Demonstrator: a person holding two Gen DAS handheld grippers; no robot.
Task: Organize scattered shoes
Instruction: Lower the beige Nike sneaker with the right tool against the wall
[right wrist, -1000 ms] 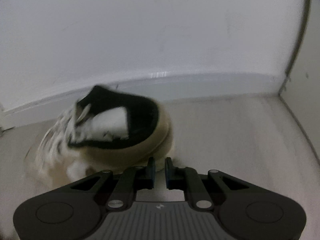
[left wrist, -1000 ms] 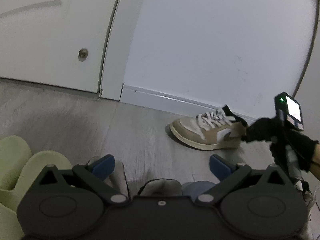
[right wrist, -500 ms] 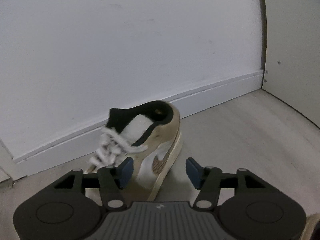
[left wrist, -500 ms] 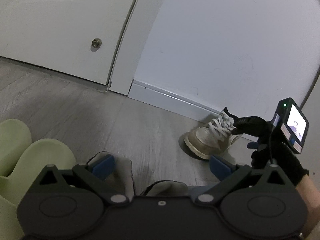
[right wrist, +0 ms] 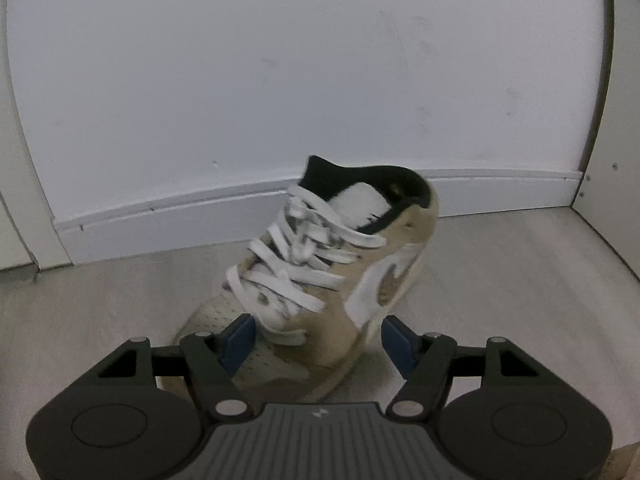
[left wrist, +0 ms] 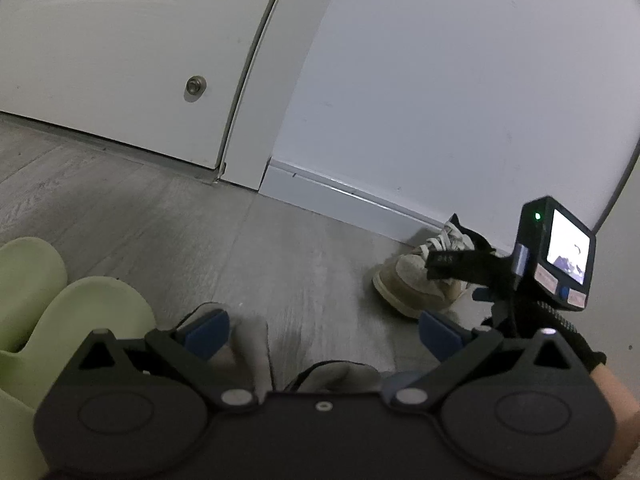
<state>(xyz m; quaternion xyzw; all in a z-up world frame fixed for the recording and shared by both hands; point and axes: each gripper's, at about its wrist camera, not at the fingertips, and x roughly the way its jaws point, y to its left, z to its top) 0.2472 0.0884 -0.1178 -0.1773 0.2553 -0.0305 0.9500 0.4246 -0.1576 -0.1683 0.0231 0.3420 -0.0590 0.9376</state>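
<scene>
A tan and white sneaker (right wrist: 320, 276) with white laces and a black collar stands on the floor by the white baseboard, toe towards the right wrist camera. My right gripper (right wrist: 318, 340) is open, its blue pads either side of the sneaker's toe without touching it. In the left wrist view the same sneaker (left wrist: 416, 284) sits at the right, partly hidden by the right gripper's black finger. My left gripper (left wrist: 322, 332) is open, low over a grey shoe (left wrist: 248, 344) that shows between its fingers.
Light green slippers (left wrist: 80, 312) lie on the grey wood floor at the left. A white door (left wrist: 120, 80) with a small metal knob stands behind them. The white wall and baseboard (right wrist: 160, 216) run behind the sneaker, and a cabinet side (right wrist: 616, 184) closes the right corner.
My right gripper let go of the sneaker's heel and opened. The sneaker now rests by the baseboard with its toe between the open fingers. The left view swung slightly rightward.
</scene>
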